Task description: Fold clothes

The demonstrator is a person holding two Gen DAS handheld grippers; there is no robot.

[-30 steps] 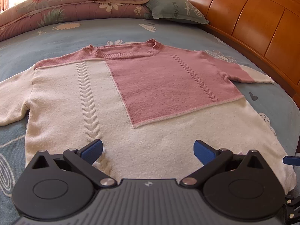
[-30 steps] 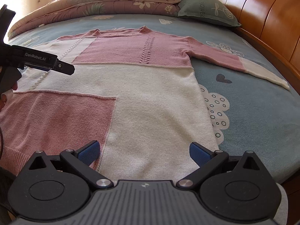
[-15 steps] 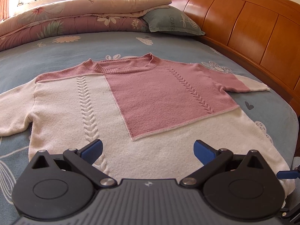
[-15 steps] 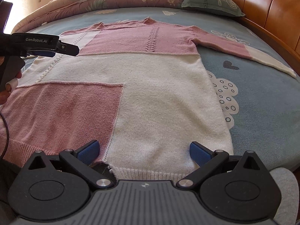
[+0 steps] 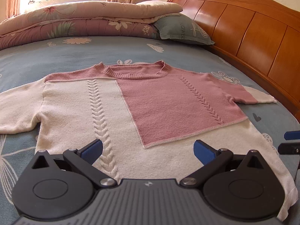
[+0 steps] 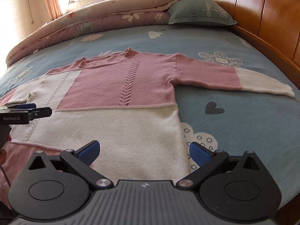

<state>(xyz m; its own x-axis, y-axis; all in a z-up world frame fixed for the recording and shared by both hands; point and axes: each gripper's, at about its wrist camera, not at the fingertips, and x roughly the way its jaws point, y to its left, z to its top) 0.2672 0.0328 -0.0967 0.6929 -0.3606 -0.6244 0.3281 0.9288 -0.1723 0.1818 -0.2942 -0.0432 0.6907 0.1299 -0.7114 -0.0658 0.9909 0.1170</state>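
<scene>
On the blue bedsheet (image 6: 243,131), both tongs, left (image 5: 148,150) and right (image 6: 144,151), hover spread wide above the sweater's (image 6: 131,127) hem.

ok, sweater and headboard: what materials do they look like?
Sweater: soft knit, likely wool or acrylic yarn; fuzzy matte nap, braided cable ribs and a ribbed collar show. Exact fibre can't be told. Headboard: wood, or possibly wood veneer, with a glossy varnish; orange-brown panels with visible grain and bright window reflections.

Sweater (image 6: 121,86) flat on bed (image 6: 243,116) — fingers (image 6: 88,151) apart.
</scene>
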